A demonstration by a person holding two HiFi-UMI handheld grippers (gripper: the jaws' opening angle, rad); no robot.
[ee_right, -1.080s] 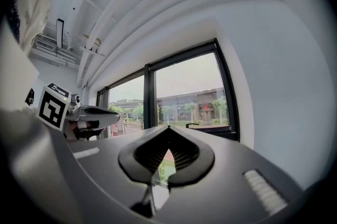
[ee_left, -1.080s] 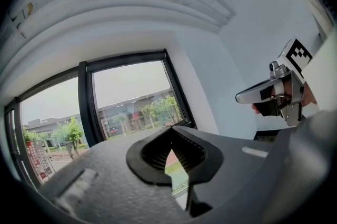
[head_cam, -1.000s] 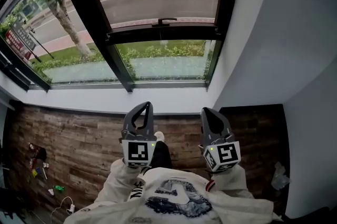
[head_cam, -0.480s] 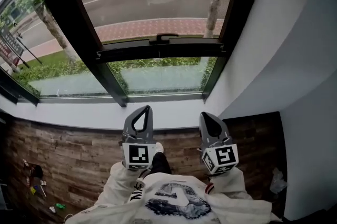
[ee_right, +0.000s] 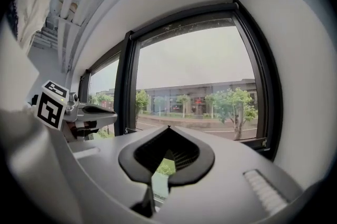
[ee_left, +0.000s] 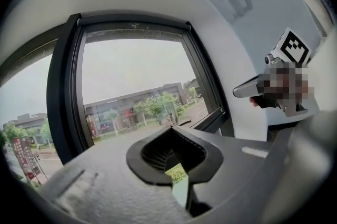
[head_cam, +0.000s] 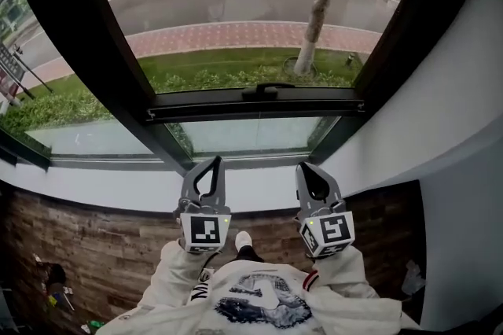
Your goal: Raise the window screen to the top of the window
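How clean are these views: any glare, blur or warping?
Head view: sharp, even daylight, window frame bowed by the wide lens. Left gripper view: strong fisheye, black corners, washed-out sky. Right gripper view: same fisheye and pale sky.

Window frame [head_cam: 86, 34]: dark matt metal. Floor [head_cam: 94, 247]: rough-grained wood planks (worn brown). Wall [head_cam: 440, 129]: smooth matt white.

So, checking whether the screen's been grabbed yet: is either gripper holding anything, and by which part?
Nothing is held. The grey left gripper and grey right gripper both have jaws together and empty, apart from the black handle on the window's crossbar.
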